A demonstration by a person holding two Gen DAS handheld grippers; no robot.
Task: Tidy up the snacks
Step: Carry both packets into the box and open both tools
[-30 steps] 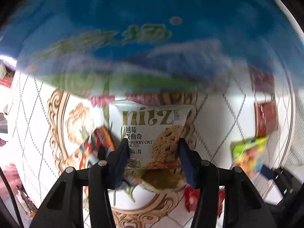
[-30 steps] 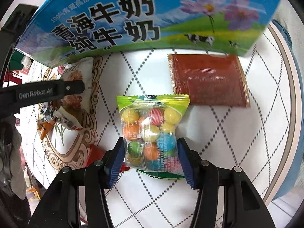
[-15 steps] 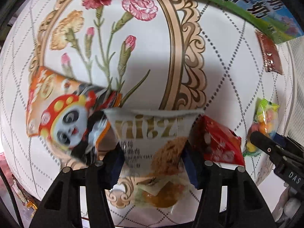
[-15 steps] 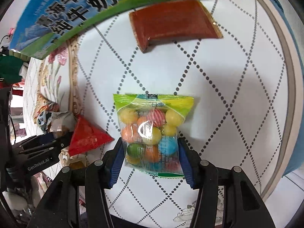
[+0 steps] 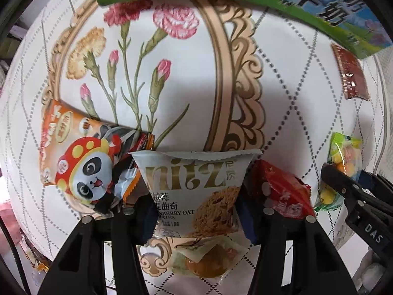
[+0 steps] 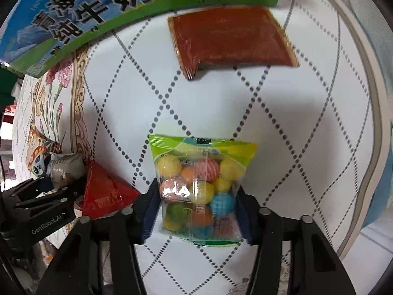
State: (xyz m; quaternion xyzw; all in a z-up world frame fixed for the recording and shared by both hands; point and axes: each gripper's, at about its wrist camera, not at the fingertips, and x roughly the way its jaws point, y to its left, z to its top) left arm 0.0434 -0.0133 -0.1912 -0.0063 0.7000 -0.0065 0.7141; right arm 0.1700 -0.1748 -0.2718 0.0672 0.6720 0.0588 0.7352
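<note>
Left wrist view: left gripper [image 5: 196,211] clamped on a white cookie packet [image 5: 194,191], blue pads pressing both side edges, packet upright between the fingers. Beneath it, a clear wrapper with an orange pastry [image 5: 203,260] lies on the tablecloth [image 5: 184,78], which is white with printed carnations. Orange panda snack bag [image 5: 76,162] just left of the packet; red packet [image 5: 282,194] just right. Milk carton [image 5: 270,2] lies across the far edge. Right wrist view: right gripper [image 6: 197,216] closed on a green-topped candy bag [image 6: 200,191] of coloured balls, lower half between the pads. Flat brown-red packet [image 6: 231,39] lies beyond, apart from the bag, close to the carton [image 6: 98,9]. Red packet [image 6: 105,191] to the left, beside the left gripper [image 6: 39,201].
</note>
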